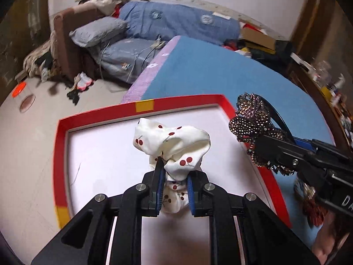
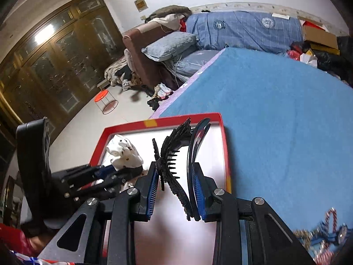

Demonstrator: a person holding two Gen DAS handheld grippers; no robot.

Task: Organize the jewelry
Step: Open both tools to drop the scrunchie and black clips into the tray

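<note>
My left gripper is shut on a white scrunchie with red cherries, held above the white inside of a red-rimmed box. My right gripper is shut on a black rhinestone hair clip, held over the same box. In the left wrist view the clip's sparkly bow hangs over the box's right rim, with the right gripper coming in from the right. In the right wrist view the scrunchie and left gripper are at the left.
The box lies on a blue cloth with a lilac edge. More jewelry pieces lie on the cloth at the lower right, also in the left wrist view. Beyond are the floor, a sofa with pillows and a red stool.
</note>
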